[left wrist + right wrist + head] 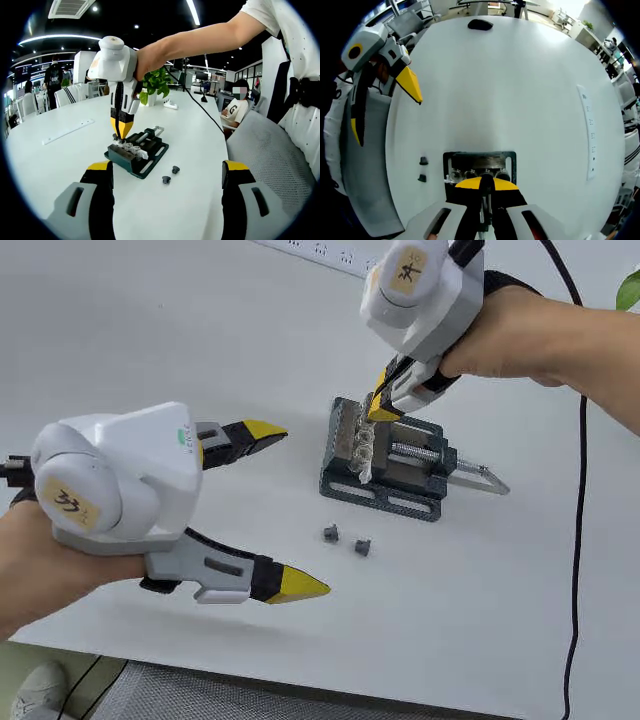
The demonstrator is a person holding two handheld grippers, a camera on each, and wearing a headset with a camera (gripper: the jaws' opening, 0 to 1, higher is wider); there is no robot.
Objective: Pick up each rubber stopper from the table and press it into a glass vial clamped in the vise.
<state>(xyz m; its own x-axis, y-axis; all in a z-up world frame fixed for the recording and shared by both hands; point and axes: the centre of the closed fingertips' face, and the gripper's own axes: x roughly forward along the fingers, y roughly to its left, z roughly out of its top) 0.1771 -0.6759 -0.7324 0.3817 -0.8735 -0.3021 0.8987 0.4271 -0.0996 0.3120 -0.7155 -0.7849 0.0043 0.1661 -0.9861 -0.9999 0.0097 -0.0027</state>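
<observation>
A dark vise (400,495) stands mid-table with a row of glass vials (361,447) clamped between its jaws. My right gripper (379,408) points down onto the row's far end, shut on a small dark rubber stopper (116,136) right at a vial mouth. In the right gripper view its yellow tips (485,183) meet over the vials (470,174). Two grey stoppers (331,534) (362,547) lie loose on the table just in front of the vise. My left gripper (283,508) hovers wide open to the left of them, holding nothing.
The vise's handle (482,476) sticks out to the right. A black cable (580,490) runs down the right side of the white table (480,620). A power strip (320,250) lies at the far edge. The table's near edge is just below my left hand.
</observation>
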